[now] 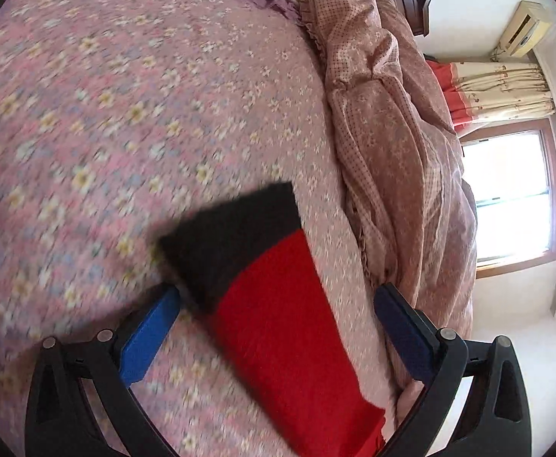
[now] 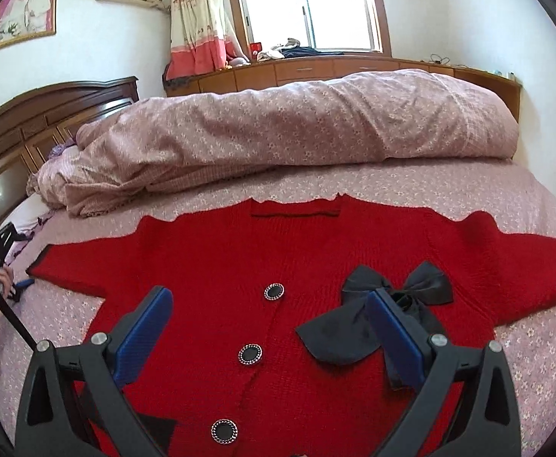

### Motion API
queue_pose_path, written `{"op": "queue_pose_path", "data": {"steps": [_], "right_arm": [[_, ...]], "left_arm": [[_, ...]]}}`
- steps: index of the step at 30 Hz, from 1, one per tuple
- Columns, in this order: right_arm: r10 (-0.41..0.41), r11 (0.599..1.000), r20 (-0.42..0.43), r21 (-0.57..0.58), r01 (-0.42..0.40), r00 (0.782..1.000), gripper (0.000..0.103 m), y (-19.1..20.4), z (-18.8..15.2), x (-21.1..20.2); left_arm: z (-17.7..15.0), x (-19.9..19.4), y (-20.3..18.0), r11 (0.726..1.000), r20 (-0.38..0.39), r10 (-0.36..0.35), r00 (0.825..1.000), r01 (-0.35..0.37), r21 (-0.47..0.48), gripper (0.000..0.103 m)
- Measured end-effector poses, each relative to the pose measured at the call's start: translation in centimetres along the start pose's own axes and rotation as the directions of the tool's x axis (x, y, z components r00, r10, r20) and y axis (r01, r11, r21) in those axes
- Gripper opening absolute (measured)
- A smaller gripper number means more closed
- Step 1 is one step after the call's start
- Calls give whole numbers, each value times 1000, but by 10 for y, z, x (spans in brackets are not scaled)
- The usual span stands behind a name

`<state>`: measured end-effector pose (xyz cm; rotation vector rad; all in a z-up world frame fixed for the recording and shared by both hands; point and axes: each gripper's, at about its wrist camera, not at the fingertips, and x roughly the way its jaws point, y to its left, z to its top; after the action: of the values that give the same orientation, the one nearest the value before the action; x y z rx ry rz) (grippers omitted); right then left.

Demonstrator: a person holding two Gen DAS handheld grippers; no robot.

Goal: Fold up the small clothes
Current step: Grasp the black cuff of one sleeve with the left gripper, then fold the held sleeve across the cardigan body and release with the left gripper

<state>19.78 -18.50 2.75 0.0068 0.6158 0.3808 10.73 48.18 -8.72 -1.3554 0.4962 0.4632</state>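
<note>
A small red knit cardigan (image 2: 217,255) lies flat and spread, front up, on the floral pink bedsheet (image 2: 506,198), sleeves out to both sides. It has black round buttons (image 2: 250,353) and a black bow (image 2: 395,304). My right gripper (image 2: 270,304) is open, hovering over the cardigan's front, with the bow by its right finger. In the left wrist view a red sleeve (image 1: 293,339) with a black cuff (image 1: 236,232) lies on the bedsheet (image 1: 125,114). My left gripper (image 1: 278,297) is open, its fingers straddling the sleeve near the cuff. That view is motion-blurred.
A rolled pink quilt (image 2: 297,129) lies along the far side of the bed, also in the left wrist view (image 1: 392,144). A dark wooden headboard (image 2: 42,114) is at left. A wooden cabinet (image 2: 316,68) and window (image 2: 308,3) stand behind.
</note>
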Motion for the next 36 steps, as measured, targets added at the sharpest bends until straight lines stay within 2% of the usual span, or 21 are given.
{"op": "queue_pose_path", "data": {"steps": [3,5,6,7,8,9,10,11,14,17,18,21,23,27,30,33,36], "right_arm": [[-1,1000,-13,1,1,1000,103,0,-2,4],[-9,1000,-19,-11,9,1000,103,1,-3,6],[-16,1000,-22,-16,15,1000,103,1,-3,7],[-17,1000,-23,-16,16,1000,103,1,-4,8],[-13,1000,-26,-14,12,1000,103,1,-4,8],[-11,1000,-27,-15,10,1000,103,1,-4,8],[-12,1000,-27,-17,12,1000,103,1,-4,8],[-15,1000,-26,-20,14,1000,103,2,-4,7],[-29,999,-16,-39,29,999,103,2,-3,3],[-59,997,-3,-53,59,998,103,0,0,-1],[-64,997,4,-47,64,998,103,-3,2,-3],[-67,998,11,-7,67,998,103,-16,10,-7],[-89,996,25,2,89,996,103,-25,18,-12],[-175,984,76,-2,176,982,103,-60,40,-25],[-250,967,95,77,244,964,103,-96,49,-37],[-243,948,67,229,222,968,103,-138,49,-48],[-218,926,53,326,190,975,103,-174,48,-57]], "left_arm": [[10,7,-2,1000,13,-15,1000,15,-2,97],[12,7,-2,1000,22,-15,1000,15,0,91],[13,7,0,1000,26,4,1000,-4,6,77],[15,7,2,1000,26,28,999,-28,0,53],[16,7,8,998,23,57,998,-56,-27,39],[18,7,14,996,18,61,998,-60,-66,22],[19,6,22,993,15,51,999,-49,-103,11],[20,5,28,990,16,38,999,-35,-134,6],[21,-1,29,988,19,-3,1000,6,-157,3],[13,-16,-3,995,57,-66,996,70,-76,3],[5,-20,-23,994,59,-108,992,109,-31,3],[-31,-27,-80,975,16,-192,981,188,117,3],[-63,-31,-115,949,-26,-237,971,237,210,3],[-154,-24,-190,872,-138,-291,947,321,369,3],[-222,-9,-235,805,-205,-299,932,362,470,3],[-304,11,-267,735,-266,-286,920,389,556,3],[-366,37,-276,709,-318,-258,912,402,580,3]]}}
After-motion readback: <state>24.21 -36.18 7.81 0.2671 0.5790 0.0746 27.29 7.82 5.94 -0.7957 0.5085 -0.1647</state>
